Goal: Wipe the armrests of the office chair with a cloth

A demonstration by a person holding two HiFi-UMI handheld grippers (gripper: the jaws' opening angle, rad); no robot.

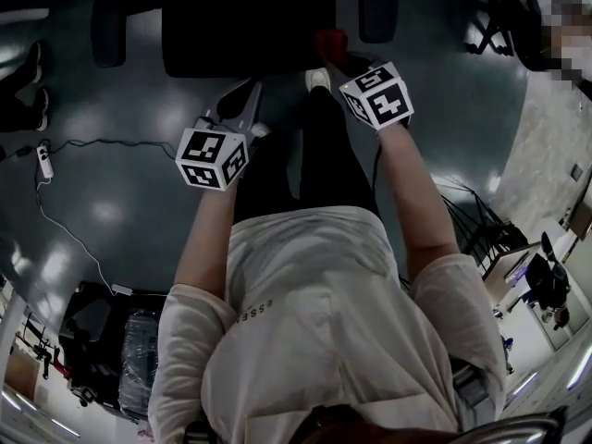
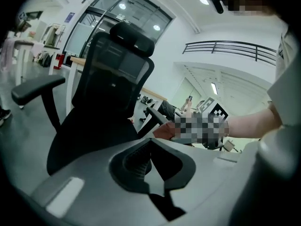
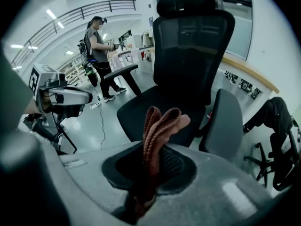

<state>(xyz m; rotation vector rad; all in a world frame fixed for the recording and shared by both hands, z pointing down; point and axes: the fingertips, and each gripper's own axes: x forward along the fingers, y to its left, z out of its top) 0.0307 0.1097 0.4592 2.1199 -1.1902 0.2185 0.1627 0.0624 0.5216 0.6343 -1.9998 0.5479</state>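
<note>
While your right gripper (image 3: 149, 166) pinches the rust-red cloth (image 3: 157, 131) upright just short of the black office chair (image 3: 188, 46) and near its armrest (image 3: 228, 126), your left gripper (image 2: 150, 163) holds its jaws together, empty.

Dim head view, glare patches on floor (image 1: 102, 213), bright ceiling lights, fisheye vignetting

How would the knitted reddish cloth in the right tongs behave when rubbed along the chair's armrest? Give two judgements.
Probably floppy: the cloth bunches into soft folds above the right tongs, so it should mould to the armrest. Likely light and grippy rather than slippery, given its ribbed knit.
</note>
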